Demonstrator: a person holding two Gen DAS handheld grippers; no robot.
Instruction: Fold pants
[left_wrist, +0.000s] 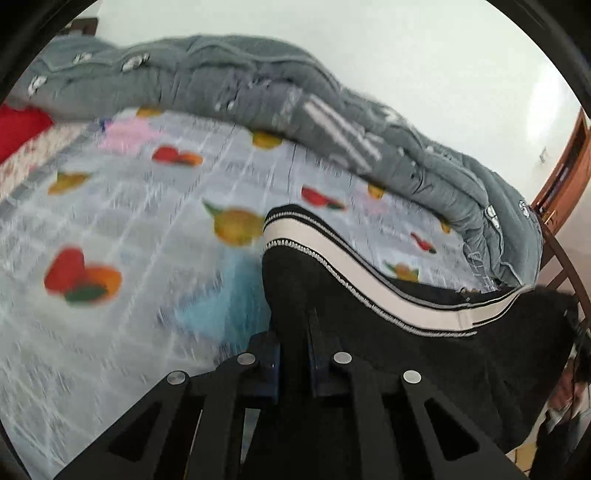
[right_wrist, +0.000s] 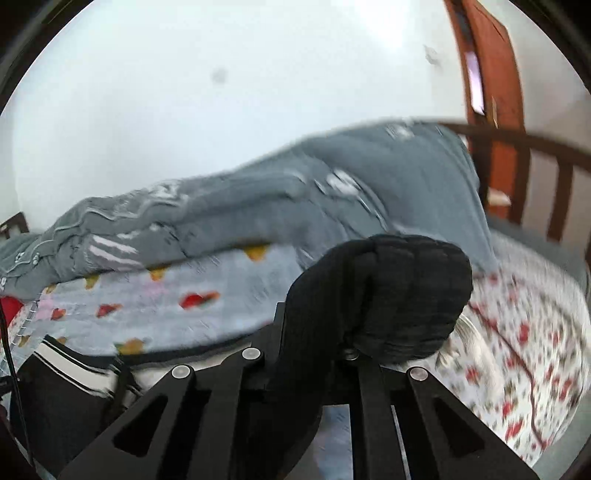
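Both tongs, the left tongs (left_wrist: 295, 332) and the right tongs (right_wrist: 332, 332), are clamped on the black pants (left_wrist: 424, 350), holding them just above the fruit-print bed sheet (left_wrist: 147, 229), probably so the cloth hangs straight for folding.

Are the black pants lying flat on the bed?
No. Both claws, left claw and right claw, hold the bunched black pants up.

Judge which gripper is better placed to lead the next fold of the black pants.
Probably the left gripper: it is shut on the pants by the white side stripe, with bare bedsheet ahead. The right gripper clamps a bunched wad.
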